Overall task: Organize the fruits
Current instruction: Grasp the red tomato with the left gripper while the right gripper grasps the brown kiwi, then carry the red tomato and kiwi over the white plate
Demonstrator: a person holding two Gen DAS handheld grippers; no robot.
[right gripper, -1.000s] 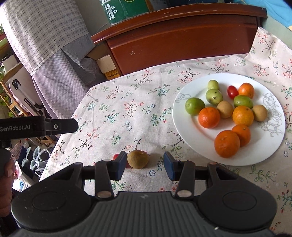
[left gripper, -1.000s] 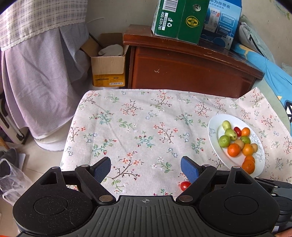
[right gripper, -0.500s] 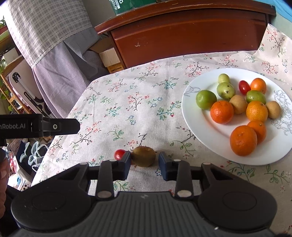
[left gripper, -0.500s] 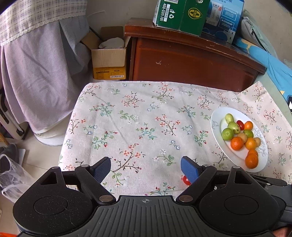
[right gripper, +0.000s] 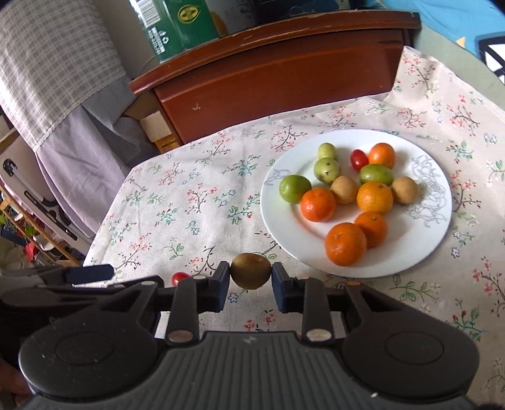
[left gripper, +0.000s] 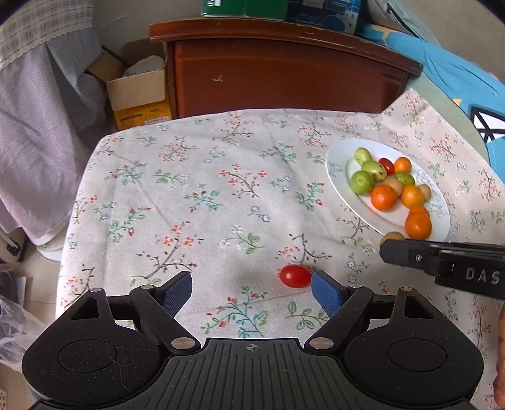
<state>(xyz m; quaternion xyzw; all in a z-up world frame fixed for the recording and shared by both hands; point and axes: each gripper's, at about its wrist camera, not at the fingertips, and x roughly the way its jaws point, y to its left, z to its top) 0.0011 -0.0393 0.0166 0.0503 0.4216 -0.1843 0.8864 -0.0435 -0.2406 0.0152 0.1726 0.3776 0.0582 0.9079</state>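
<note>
My right gripper (right gripper: 250, 279) is shut on a small brown kiwi (right gripper: 250, 270), held just above the floral cloth near the front rim of the white plate (right gripper: 277, 217). That plate carries several oranges, green fruits, kiwis and a cherry tomato. In the left wrist view my left gripper (left gripper: 251, 288) stands open over the cloth, and a loose red cherry tomato (left gripper: 295, 276) lies right against the tip of its right blue finger (left gripper: 325, 291). The same tomato (right gripper: 180, 277) peeks out left of the right gripper. The right gripper (left gripper: 391, 241) and the kiwi (left gripper: 392, 236) show at the plate's near rim (left gripper: 337, 186).
A dark wooden cabinet (left gripper: 284, 72) stands behind the table with green and blue boxes (right gripper: 176, 28) on top. An open cardboard box (left gripper: 139, 94) and checked fabric (left gripper: 41, 132) sit at the left. A blue cloth (left gripper: 451, 75) lies at the far right.
My right gripper closed on the kiwi and lifted it slightly toward the plate. My left gripper moved forward and down, so the loose cherry tomato now sits by its right fingertip.
</note>
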